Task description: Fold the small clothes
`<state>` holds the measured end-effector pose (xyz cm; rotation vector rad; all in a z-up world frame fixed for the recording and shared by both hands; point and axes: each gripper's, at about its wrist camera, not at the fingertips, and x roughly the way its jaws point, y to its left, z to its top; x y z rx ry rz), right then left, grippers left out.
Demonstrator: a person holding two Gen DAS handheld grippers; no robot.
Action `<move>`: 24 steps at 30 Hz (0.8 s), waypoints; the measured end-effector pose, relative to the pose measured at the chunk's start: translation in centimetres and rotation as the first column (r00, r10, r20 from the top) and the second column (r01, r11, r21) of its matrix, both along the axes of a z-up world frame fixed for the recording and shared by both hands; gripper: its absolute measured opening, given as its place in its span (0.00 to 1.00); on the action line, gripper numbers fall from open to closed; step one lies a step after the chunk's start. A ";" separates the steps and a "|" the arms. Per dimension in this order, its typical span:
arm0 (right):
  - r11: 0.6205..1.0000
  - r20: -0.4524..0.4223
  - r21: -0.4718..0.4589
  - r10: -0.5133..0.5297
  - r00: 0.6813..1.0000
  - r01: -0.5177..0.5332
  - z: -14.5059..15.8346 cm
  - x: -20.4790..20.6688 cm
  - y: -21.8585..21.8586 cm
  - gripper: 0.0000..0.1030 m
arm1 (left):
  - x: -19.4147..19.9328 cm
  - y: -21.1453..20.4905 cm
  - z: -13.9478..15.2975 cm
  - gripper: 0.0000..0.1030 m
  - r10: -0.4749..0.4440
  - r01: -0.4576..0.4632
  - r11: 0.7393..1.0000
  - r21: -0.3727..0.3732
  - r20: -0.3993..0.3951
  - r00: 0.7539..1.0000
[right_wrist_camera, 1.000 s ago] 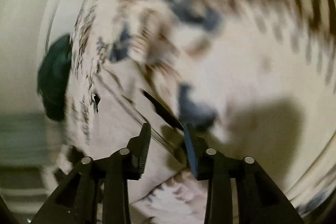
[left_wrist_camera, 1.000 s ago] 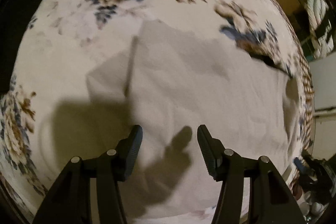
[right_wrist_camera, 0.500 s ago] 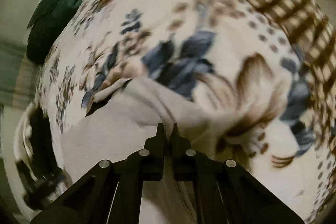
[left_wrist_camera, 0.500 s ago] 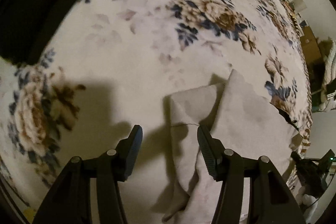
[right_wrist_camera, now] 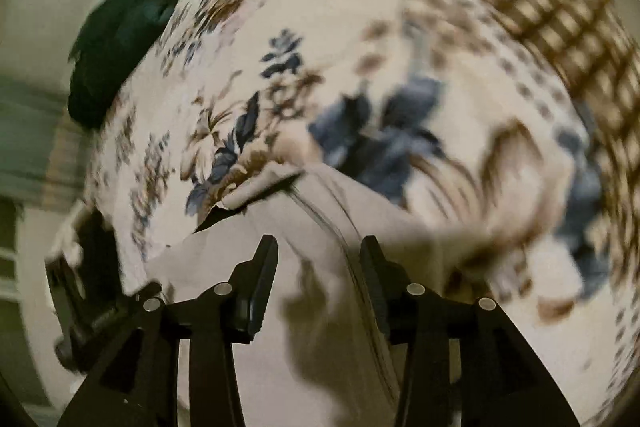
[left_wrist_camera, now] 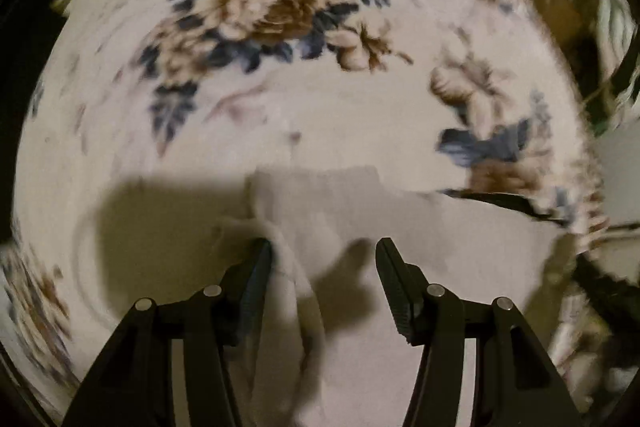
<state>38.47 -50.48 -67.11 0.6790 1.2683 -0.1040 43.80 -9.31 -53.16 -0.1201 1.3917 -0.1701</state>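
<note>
The pale cloth [left_wrist_camera: 400,227] lies under both claws, toward 12 o'clock; left claw [left_wrist_camera: 323,251] apart, right claw [right_wrist_camera: 319,247] just opening, empty.

A floral blanket [left_wrist_camera: 280,115] covers the surface, a dark green bundle [right_wrist_camera: 120,43] at its edge.

Pale grey-white garment [left_wrist_camera: 360,211], plain, soft knit. Lies flat on a floral blanket [left_wrist_camera: 260,7], partly folded: straight upper edge, one narrow flap doubled over along its left side, small creases there. In the right wrist view the same cloth [right_wrist_camera: 320,227] shows a raised fold line running diagonally. Both views blurred; garment type unclear.
</note>
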 end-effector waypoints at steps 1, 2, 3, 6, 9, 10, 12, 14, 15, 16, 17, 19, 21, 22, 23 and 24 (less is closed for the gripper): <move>0.999 -0.011 -0.029 0.032 0.999 -0.032 -0.1 0.8 0.4 0.44 | 0.5 -0.3 -0.5 0.50 -0.022 0.022 0.999 0.034 0.002 1.000; 0.996 -0.024 -0.049 0.068 0.997 -0.069 -0.5 1.7 0.9 0.42 | 0.8 -0.4 -0.8 0.50 -0.031 0.031 0.998 0.052 0.008 0.999; 0.992 -0.040 -0.072 0.096 0.995 -0.099 -0.8 2.4 1.3 0.23 | 0.9 -0.2 -0.9 0.49 -0.035 0.034 0.998 0.044 0.024 0.999; 0.980 -0.022 -0.133 0.147 0.989 -0.149 -0.1 3.1 2.0 0.06 | 0.5 0.8 -0.1 0.04 -0.035 0.033 0.999 0.025 0.083 0.996; 0.985 0.034 -0.112 0.134 0.990 -0.129 1.5 2.4 1.7 0.04 | -0.4 3.0 1.2 0.03 0.023 -0.019 0.999 -0.035 0.110 0.994; 0.989 0.057 -0.092 0.121 0.991 -0.116 2.1 2.0 1.4 0.04 | -0.8 3.6 1.5 0.02 0.039 -0.034 0.999 -0.038 0.119 0.992; 0.991 0.088 -0.071 0.119 0.989 -0.113 2.8 1.6 1.3 0.04 | -1.4 5.1 2.1 0.02 0.084 -0.077 0.995 -0.059 0.128 0.988; 0.990 0.112 -0.064 0.134 0.985 -0.127 3.6 1.6 1.3 0.04 | -1.9 6.4 2.6 0.02 0.121 -0.111 0.991 -0.079 0.134 0.984; 0.988 0.137 -0.038 0.153 0.979 -0.150 3.9 1.8 1.5 0.04 | -2.0 7.0 3.0 0.02 0.147 -0.134 0.986 -0.102 0.136 0.980; 0.985 0.145 -0.043 0.171 0.975 -0.166 4.4 2.1 1.7 0.04 | -1.9 7.1 3.6 0.02 0.171 -0.153 0.979 -0.132 0.139 0.975; 0.983 0.149 -0.052 0.180 0.972 -0.174 4.5 2.2 2.0 0.04 | -1.6 7.3 3.9 0.04 0.182 -0.161 0.975 -0.152 0.137 0.974; 0.980 0.141 -0.067 0.194 0.971 -0.186 4.7 2.9 2.1 0.04 | -1.1 7.6 4.3 0.14 0.193 -0.168 0.965 -0.202 0.114 0.974; 0.982 0.121 -0.071 0.185 0.975 -0.178 4.4 3.3 1.8 0.04 | -0.3 7.3 4.2 0.49 0.175 -0.148 0.962 -0.230 0.104 0.979; 0.982 0.111 -0.072 0.180 0.977 -0.172 4.1 3.5 1.6 0.04 | 0.2 6.8 3.8 0.65 0.154 -0.127 0.962 -0.243 0.096 0.983; 0.983 0.103 -0.068 0.174 0.979 -0.168 3.8 3.5 1.4 0.04 | 0.7 6.3 3.2 0.65 0.130 -0.107 0.962 -0.252 0.077 0.988; 0.985 0.097 -0.065 0.168 0.981 -0.162 3.5 3.5 1.2 0.04 | 1.4 5.3 2.0 0.65 0.100 -0.087 0.968 -0.236 0.046 0.994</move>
